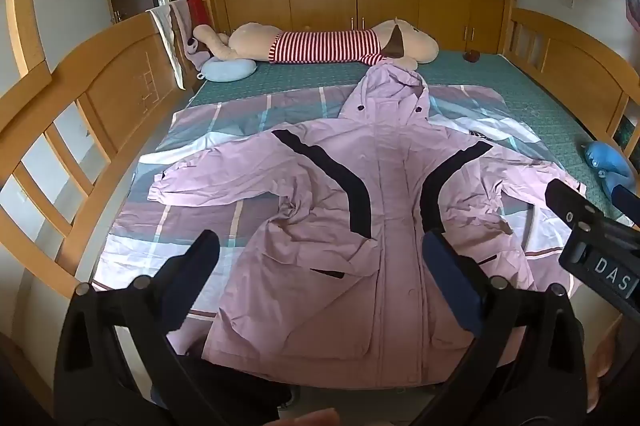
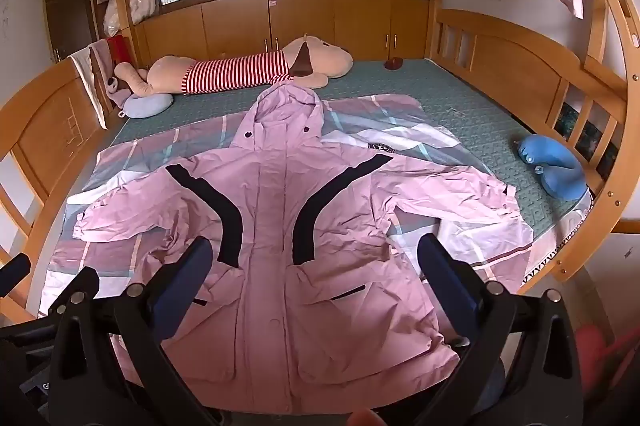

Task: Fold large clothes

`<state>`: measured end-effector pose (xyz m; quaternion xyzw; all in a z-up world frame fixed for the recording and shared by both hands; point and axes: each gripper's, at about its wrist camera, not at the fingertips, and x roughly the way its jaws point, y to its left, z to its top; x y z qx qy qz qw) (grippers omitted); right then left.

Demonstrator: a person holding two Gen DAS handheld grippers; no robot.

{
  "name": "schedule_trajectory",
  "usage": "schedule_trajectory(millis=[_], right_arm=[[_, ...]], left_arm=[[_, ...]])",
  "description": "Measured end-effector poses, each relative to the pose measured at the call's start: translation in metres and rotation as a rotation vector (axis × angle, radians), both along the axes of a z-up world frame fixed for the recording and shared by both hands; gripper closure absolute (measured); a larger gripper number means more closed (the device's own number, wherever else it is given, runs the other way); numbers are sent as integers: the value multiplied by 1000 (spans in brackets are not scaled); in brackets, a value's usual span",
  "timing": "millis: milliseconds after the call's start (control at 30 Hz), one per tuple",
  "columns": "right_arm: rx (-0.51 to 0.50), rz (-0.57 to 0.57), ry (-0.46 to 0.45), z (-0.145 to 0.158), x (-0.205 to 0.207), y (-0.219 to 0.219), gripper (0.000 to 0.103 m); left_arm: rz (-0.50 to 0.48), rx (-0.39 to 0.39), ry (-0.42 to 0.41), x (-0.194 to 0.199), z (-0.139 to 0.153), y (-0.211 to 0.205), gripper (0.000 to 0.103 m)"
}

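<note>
A large pink hooded jacket (image 1: 360, 194) with black curved stripes lies spread flat, front up, on a checked sheet on the bed, both sleeves stretched out sideways and the hood pointing away. The same jacket (image 2: 272, 226) fills the right wrist view. My left gripper (image 1: 320, 246) hovers above the jacket's lower part, open wide, nothing between its fingers. My right gripper (image 2: 312, 250) hangs over the hem area too, open and empty. The right gripper's body (image 1: 592, 238) shows at the right edge of the left wrist view.
A checked sheet (image 1: 224, 114) covers a green mattress (image 1: 520, 94). A big plush toy in a red striped shirt (image 1: 320, 46) lies along the far side, with a pale blue neck pillow (image 1: 228, 70) at left and a blue one (image 2: 556, 166) at right. Wooden rails (image 2: 520, 66) enclose the bed.
</note>
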<state>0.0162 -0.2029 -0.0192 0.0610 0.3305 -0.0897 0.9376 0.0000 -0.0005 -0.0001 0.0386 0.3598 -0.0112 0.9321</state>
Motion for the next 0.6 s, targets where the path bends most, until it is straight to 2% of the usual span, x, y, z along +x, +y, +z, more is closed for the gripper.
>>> schedule_trajectory(millis=[467,533,600], right_arm=[[-6,4,4,-5,0,8,1],[-6,5,7,-6,0,8,1],[-4,5,11,-10,4,8,1]], left_arm=[[1,10,6,-1,0,-1,2],[1,11,9,2,-14,1,2],[-1,13,9,1,-8,-1,2]])
